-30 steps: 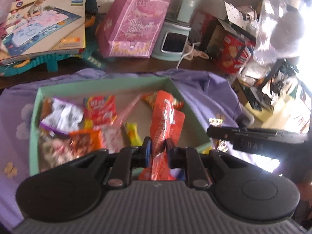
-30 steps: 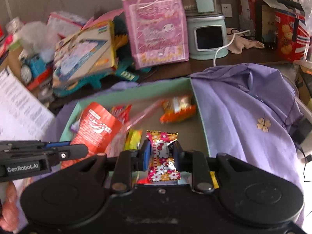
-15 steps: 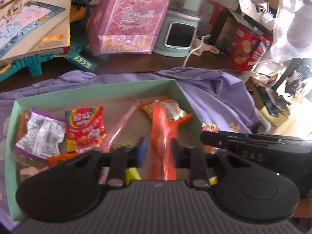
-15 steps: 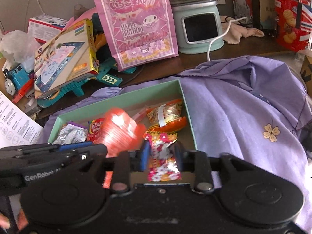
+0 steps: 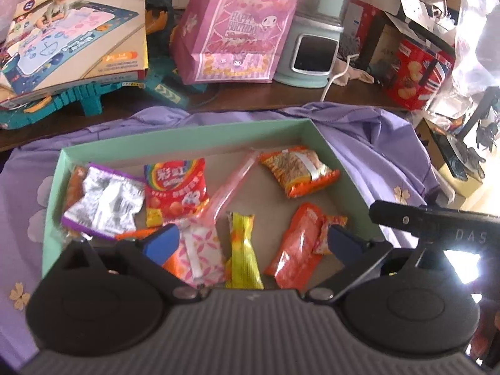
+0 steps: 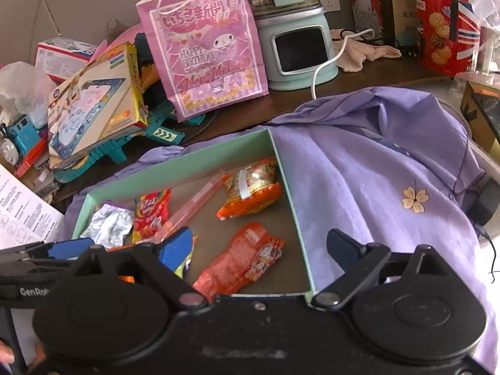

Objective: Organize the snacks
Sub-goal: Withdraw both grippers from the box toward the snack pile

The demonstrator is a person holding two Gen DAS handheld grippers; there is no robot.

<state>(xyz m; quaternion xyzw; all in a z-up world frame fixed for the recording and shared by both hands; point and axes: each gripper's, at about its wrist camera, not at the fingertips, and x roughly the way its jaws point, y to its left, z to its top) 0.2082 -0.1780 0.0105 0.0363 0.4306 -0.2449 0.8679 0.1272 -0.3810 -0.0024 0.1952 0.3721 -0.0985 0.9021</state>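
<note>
A mint green box (image 5: 179,139) on a purple cloth holds several snack packets. The long orange packet (image 5: 295,245) lies in its near right part, with the small Hello Kitty packet (image 5: 331,228) against it; both also show in the right wrist view, the orange packet (image 6: 234,257) and the Hello Kitty packet (image 6: 267,257). My left gripper (image 5: 250,240) is open and empty above the box's near edge. My right gripper (image 6: 261,245) is open and empty over the box's near right corner (image 6: 307,284). Its arm shows at the right of the left wrist view (image 5: 437,222).
Other snacks lie in the box: a silver packet (image 5: 103,201), a red rainbow packet (image 5: 175,192), an orange noodle packet (image 5: 298,173), a yellow one (image 5: 242,254). Behind stand a pink gift bag (image 6: 204,51), a toy box (image 6: 93,103), a mint appliance (image 6: 297,50) and a red biscuit tin (image 6: 443,31).
Both grippers have opened. The left let go of the long orange packet and the right let go of the Hello Kitty packet; both now lie in the box.
</note>
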